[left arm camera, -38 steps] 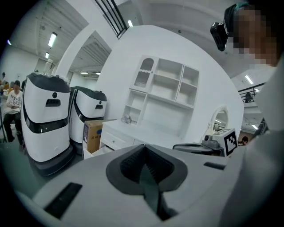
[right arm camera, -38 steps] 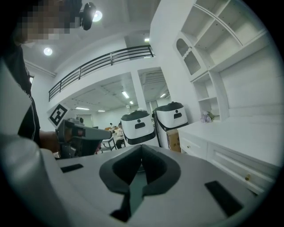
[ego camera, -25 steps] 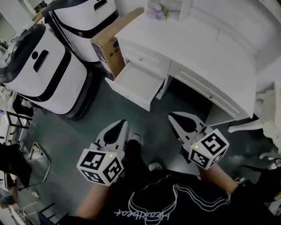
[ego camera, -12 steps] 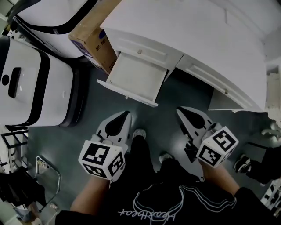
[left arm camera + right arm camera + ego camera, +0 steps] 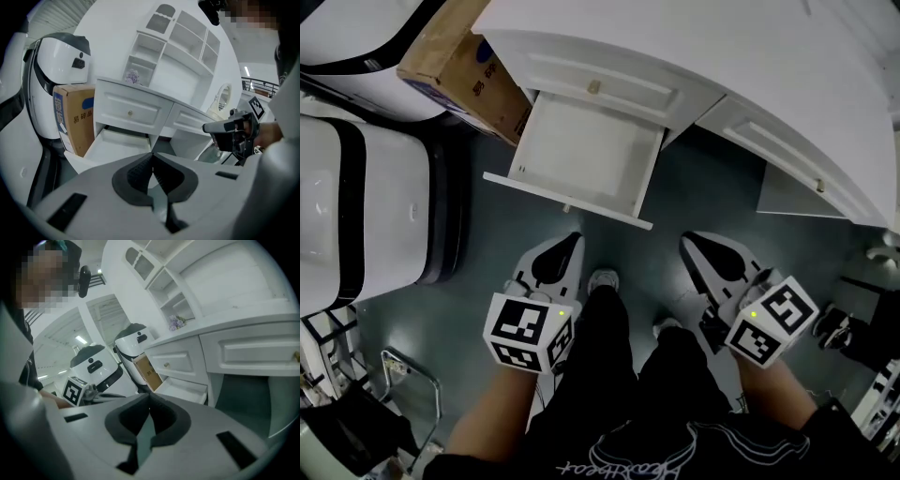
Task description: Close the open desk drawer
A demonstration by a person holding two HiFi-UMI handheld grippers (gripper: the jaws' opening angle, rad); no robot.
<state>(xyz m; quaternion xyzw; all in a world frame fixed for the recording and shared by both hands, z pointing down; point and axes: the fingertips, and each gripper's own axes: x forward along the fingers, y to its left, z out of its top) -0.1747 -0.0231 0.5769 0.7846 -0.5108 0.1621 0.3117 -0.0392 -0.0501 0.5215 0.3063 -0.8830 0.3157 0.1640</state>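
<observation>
Nearest the person, over the dark grey floor [image 5: 722, 211], the left gripper [image 5: 566, 246] and the right gripper [image 5: 692, 246] pointed forward. Each had its jaws pressed together with nothing between them. Just beyond their tips, the white wooden desk drawer [image 5: 581, 155] stood pulled well out and empty, its front panel untouched. Over the preceding second the drawer had grown nearer in the head view, which indicated an approach; the push had not begun. Behind it stood the white panelled desk [image 5: 750, 66], with a brown cardboard box [image 5: 455, 56] at its left.

Open drawer [image 5: 581, 155] juts from desk [image 5: 722, 52]; cardboard box [image 5: 455, 61] at its left.
</observation>
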